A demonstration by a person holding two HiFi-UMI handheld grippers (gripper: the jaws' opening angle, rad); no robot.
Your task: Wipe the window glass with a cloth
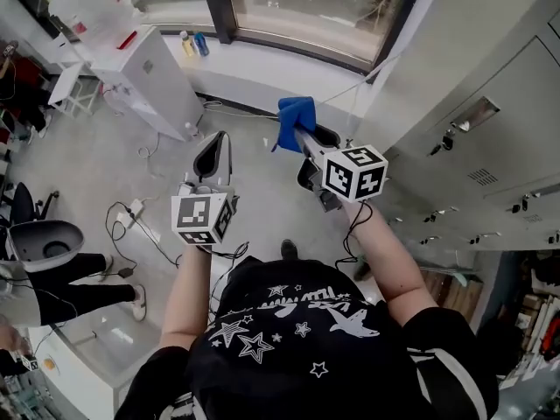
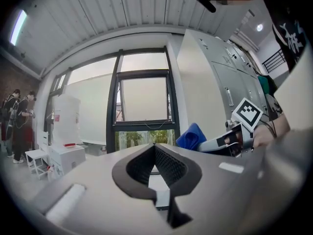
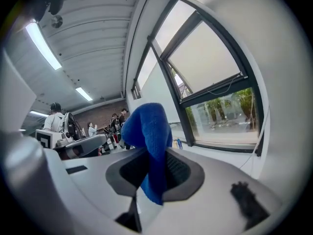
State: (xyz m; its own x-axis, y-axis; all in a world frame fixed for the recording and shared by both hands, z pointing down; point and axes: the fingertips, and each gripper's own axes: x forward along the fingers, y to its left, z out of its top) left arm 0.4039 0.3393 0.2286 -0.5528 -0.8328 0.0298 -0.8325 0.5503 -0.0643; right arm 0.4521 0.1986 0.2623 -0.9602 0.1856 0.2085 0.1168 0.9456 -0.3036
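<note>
The pale grey floor (image 1: 105, 164) carries a white cabinet (image 1: 149, 81) (a big water jug (image 1: 87, 3) on top) with a white stool (image 1: 74, 90) just beside it. Black cables (image 1: 144, 239) snake across the floor from a power strip (image 1: 133, 208). Grey lockers (image 1: 490, 147) stand along the right. Under the window (image 1: 306, 7), the white ledge (image 1: 262, 64) holds two small bottles (image 1: 194, 44).

Both bare forearms reach forward from the body, the left arm (image 1: 185, 294) nearly straight and the right arm (image 1: 391, 256) angled out to the right. The left gripper (image 1: 213, 154) points away, its jaws pressed together at the tips. The right gripper (image 1: 303, 138), held slightly farther off and to the right, has its jaws clamped on a blue cloth (image 1: 295, 116).
</note>
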